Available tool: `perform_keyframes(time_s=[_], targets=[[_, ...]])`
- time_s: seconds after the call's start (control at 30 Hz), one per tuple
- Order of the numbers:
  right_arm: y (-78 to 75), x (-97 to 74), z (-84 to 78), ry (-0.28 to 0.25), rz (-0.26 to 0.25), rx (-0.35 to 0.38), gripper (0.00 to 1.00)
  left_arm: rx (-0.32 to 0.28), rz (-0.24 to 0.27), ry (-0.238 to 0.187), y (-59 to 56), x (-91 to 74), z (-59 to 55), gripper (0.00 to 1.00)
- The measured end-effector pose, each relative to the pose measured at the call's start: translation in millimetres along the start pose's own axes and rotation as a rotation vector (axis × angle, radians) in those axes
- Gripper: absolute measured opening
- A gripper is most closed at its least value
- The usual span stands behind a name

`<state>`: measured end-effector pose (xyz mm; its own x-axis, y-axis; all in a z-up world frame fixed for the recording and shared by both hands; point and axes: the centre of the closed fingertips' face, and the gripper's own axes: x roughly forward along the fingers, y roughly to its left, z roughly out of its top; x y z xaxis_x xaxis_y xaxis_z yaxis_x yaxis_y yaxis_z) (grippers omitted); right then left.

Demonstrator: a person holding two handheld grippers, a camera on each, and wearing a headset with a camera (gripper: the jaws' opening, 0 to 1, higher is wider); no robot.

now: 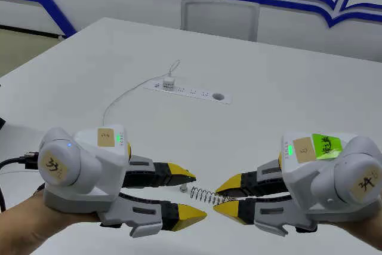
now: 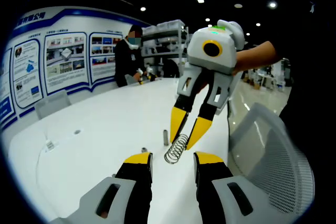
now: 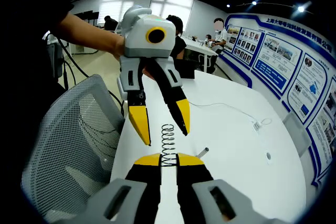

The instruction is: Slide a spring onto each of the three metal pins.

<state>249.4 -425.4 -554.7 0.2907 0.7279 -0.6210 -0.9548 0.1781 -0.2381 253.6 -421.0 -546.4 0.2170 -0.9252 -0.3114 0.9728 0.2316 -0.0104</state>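
A small coil spring [image 1: 205,195] hangs just above the white table [image 1: 256,70], and my right gripper [image 1: 216,198] is shut on one end of it. In the right gripper view the spring [image 3: 168,142] sticks straight out from the right gripper [image 3: 169,160]. My left gripper [image 1: 199,195] faces it with jaws open, their yellow tips above and below the spring's free end. In the left gripper view the spring [image 2: 177,148] hangs just ahead of the open left gripper [image 2: 173,160]. A short metal pin [image 1: 183,189] stands on the table beside the spring; the pin [image 2: 166,136] looks upright.
A white power strip [image 1: 188,91] with a plugged-in adapter and cable lies mid-table. A grey chair [image 1: 221,19] stands at the far edge. A mesh chair [image 3: 73,145] sits beside the table's near edge. People stand in the background.
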Motion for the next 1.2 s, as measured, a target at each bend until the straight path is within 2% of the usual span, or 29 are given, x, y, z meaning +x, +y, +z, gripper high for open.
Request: perform_keyframes(time_s=[0.2, 0.27, 0.3, 0.47, 0.57, 0.7, 0.8, 1.0, 1.1, 1.2], targets=[[3.0, -1.6, -2.2, 0.009, 0.001, -0.013, 0.1, -0.008, -0.017, 0.002, -3.6, 3.3, -3.1, 0.21], [4.1, -3.2, -1.2, 0.002, 0.007, -0.009, 0.1, 0.016, -0.039, -0.001, -8.6, 3.6, -1.9, 0.15], [5.2, -3.4, -1.4, 0.004, 0.013, -0.01, 0.1, 0.048, -0.03, -0.006, -7.9, 3.3, 0.0, 0.13], [6.7, -4.1, -1.9, 0.005, 0.021, -0.012, 0.1, 0.051, -0.039, 0.001, -9.0, 4.7, -1.9, 0.13], [9.6, -2.8, -4.5, 0.022, 0.033, -0.03, 0.1, 0.043, -0.047, 0.01, -11.1, 6.5, -4.5, 0.13], [11.8, -1.7, -6.5, 0.032, 0.045, -0.038, 0.1, 0.034, -0.04, 0.01, -9.4, 7.2, -5.6, 0.2], [10.4, -0.4, -6.5, 0.031, 0.043, -0.036, 0.1, 0.035, -0.066, -0.003, -14.4, 8.3, -2.5, 0.15], [8.6, -0.8, -7.1, 0.036, 0.045, -0.04, 0.1, 0.042, -0.06, -0.001, -12.7, 9.1, -3.5, 0.13], [5.9, -2.1, -7.1, 0.032, 0.045, -0.039, 0.1, 0.098, -0.028, -0.006, -11.6, 10.5, -3.9, 0.12], [4.7, -3.5, -10.4, 0.045, 0.049, -0.058, 0.11, 0.127, -0.04, -0.003, -18.8, 11.8, -7.3, 0.1]])
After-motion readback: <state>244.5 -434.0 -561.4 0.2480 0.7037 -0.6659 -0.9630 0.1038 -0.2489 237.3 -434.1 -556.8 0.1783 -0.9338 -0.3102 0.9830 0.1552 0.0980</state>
